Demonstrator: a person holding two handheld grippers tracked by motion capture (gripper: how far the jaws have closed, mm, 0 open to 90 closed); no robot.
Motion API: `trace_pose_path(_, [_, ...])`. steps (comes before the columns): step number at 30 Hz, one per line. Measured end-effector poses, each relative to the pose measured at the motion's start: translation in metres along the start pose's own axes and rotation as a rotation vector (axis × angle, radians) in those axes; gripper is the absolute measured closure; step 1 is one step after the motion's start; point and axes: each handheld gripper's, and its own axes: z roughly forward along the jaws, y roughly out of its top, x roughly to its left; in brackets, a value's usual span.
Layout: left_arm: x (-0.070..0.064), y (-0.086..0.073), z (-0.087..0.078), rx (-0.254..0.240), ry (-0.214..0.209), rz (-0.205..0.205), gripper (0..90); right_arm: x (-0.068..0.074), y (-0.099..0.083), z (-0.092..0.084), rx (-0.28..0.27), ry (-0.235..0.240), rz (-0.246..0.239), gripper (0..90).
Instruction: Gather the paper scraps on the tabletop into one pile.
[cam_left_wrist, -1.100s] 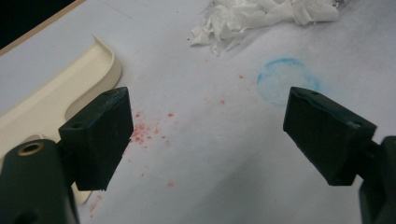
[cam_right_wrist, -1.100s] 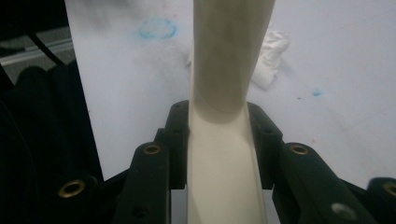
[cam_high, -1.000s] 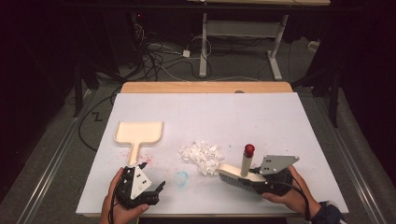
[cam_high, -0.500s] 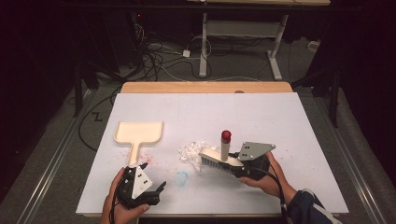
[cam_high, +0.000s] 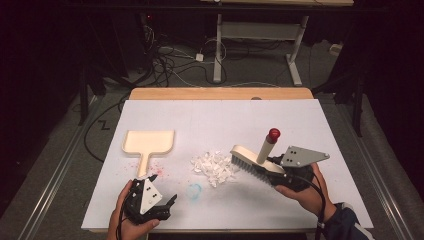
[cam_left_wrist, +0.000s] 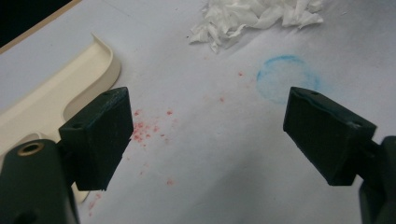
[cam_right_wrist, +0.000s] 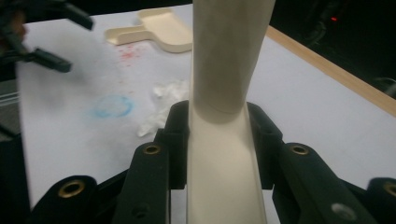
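Observation:
A cream hand brush (cam_high: 250, 161) with a red-tipped handle hangs tilted just right of a pile of white paper scraps (cam_high: 214, 166). My right gripper (cam_high: 276, 174) is shut on the brush's back end, and in the right gripper view both jaws press on the cream brush body (cam_right_wrist: 224, 70). A cream dustpan (cam_high: 149, 141) lies at the left of the white table, handle toward me. My left gripper (cam_high: 162, 190) rests open near the front edge, below the dustpan handle. In the left gripper view, the dustpan (cam_left_wrist: 51, 102) is at left and the scraps (cam_left_wrist: 257, 16) are ahead.
A blue ring mark (cam_high: 194, 190) and red specks (cam_high: 156, 165) stain the white sheet between the grippers. The table's wooden back edge (cam_high: 220, 93) borders a dark floor with cables and a desk frame (cam_high: 260, 35).
My right gripper carried the brush left to the edge of the scrap pile, then lifted it off the sheet. The left gripper stayed put.

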Motion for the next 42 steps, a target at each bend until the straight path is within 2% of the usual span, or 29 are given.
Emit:
trace_pose_path(1, [0.0,0.0,0.0,0.002,0.0,0.001,15.1,-0.002,0.0,0.003,0.003,-0.025,0.012,67.9])
trace_pose_path(2, [0.0,0.0,0.001,0.002,-0.001,-0.002,15.1,-0.006,-0.001,0.014,0.023,-0.118,0.024,68.0])
trace_pose_path(3, [0.001,0.001,0.001,-0.005,0.004,0.009,15.1,-0.006,-0.001,0.014,0.023,-0.118,0.024,68.0])
trace_pose_path(5, [0.0,0.001,0.002,0.002,-0.003,0.002,15.1,-0.01,-0.002,0.026,0.045,-0.184,0.024,68.0])
trace_pose_path(9, [0.001,0.001,0.003,0.0,-0.002,0.011,15.1,-0.019,-0.006,0.053,0.067,-0.246,0.089,68.0])
trace_pose_path(11, [0.001,0.001,0.003,0.0,-0.004,0.011,15.1,-0.018,-0.008,0.066,0.087,-0.29,0.083,68.0])
trace_pose_path(14, [0.001,0.0,0.003,0.0,-0.006,0.008,15.1,-0.013,-0.01,0.085,0.122,-0.308,0.108,68.0])
trace_pose_path(15, [0.001,0.0,0.003,0.0,-0.006,0.009,15.1,-0.006,-0.008,0.096,0.117,-0.308,0.11,68.0])
trace_pose_path(16, [0.001,0.0,0.003,0.001,-0.007,0.01,15.1,-0.006,-0.008,0.096,0.117,-0.308,0.11,68.0])
trace_pose_path(21, [0.001,0.0,0.003,0.0,-0.009,0.01,15.1,0.021,0.002,0.119,0.115,-0.298,0.054,67.9])
trace_pose_path(24, [0.001,0.0,0.003,0.0,-0.01,0.011,15.1,0.033,0.007,0.128,0.107,-0.291,0.038,67.8])
trace_pose_path(28, [0.001,0.0,0.003,0.0,-0.012,0.012,15.1,0.038,0.013,0.133,0.085,-0.271,0.043,68.0])
trace_pose_path(30, [0.001,0.0,0.002,0.0,-0.011,0.012,15.1,0.04,0.015,0.135,0.082,-0.279,0.027,68.0])
trace_pose_path(31, [0.001,0.0,0.002,-0.002,-0.01,0.011,15.1,0.038,0.015,0.134,0.077,-0.28,0.021,68.0])
trace_pose_path(35, [0.002,-0.001,0.002,-0.001,-0.01,0.008,15.1,0.023,0.017,0.121,0.043,-0.263,0.072,67.9])
trace_pose_path(39, [0.002,-0.001,0.001,-0.001,-0.006,0.008,15.1,0.009,0.022,0.094,0.0,-0.26,0.075,67.9])
trace_pose_path(42, [0.001,-0.001,0.001,0.002,-0.004,0.009,15.1,-0.001,0.021,0.07,-0.016,-0.207,0.091,67.9])
